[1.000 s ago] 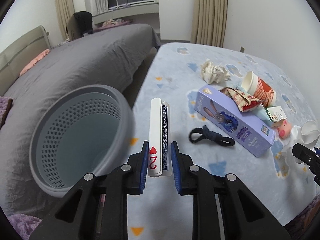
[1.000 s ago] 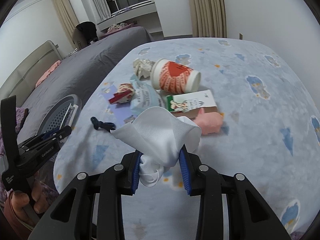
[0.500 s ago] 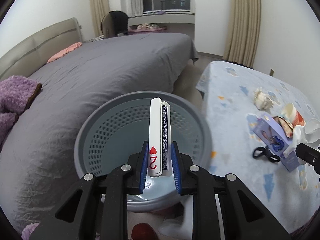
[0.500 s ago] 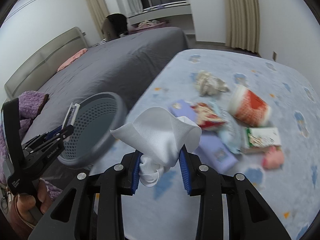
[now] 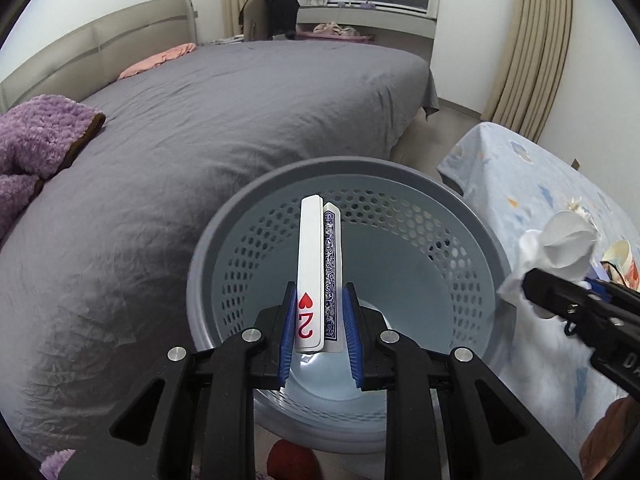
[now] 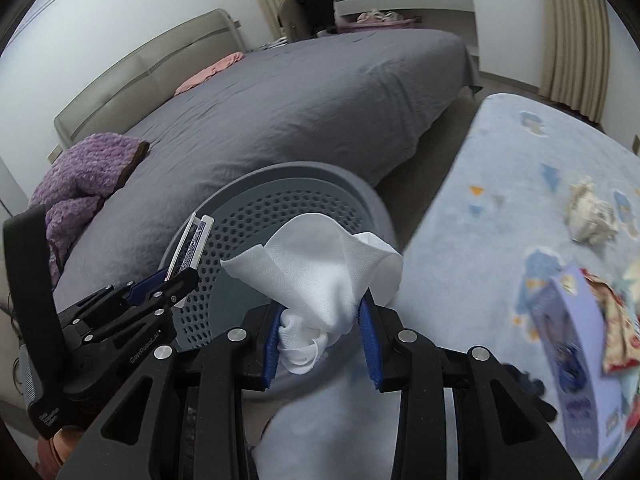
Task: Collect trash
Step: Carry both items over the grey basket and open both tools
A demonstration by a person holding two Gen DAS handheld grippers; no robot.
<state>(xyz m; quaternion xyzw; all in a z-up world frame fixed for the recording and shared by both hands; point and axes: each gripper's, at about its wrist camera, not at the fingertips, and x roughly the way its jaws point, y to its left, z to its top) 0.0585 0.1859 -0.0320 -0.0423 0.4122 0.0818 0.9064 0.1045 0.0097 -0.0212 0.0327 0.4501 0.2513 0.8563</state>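
My left gripper (image 5: pixel 319 316) is shut on two playing cards (image 5: pixel 320 264), a two of hearts and one showing its blue back, held upright over the mouth of the grey perforated basket (image 5: pixel 472 236). My right gripper (image 6: pixel 322 320) is shut on a crumpled white tissue (image 6: pixel 320 268), at the basket's (image 6: pixel 320 180) right rim beside the table edge. In the right wrist view the left gripper (image 6: pixel 172 280) with the cards (image 6: pixel 192 246) shows at left. In the left wrist view the right gripper (image 5: pixel 532 284) and the tissue (image 5: pixel 564 244) show at right.
A grey bed (image 5: pixel 200 120) lies behind the basket, with a purple blanket (image 5: pixel 36 140) on it. The light-blue table (image 6: pixel 500 200) at right bears a crumpled paper ball (image 6: pixel 590 216), a purple box (image 6: pixel 568 340), a red snack wrapper (image 6: pixel 616 332) and a dark band (image 6: pixel 528 384).
Both grippers have swung left from the table to the basket. The cards now hang over its opening, and the tissue has come to its right rim. Neither grip has changed.
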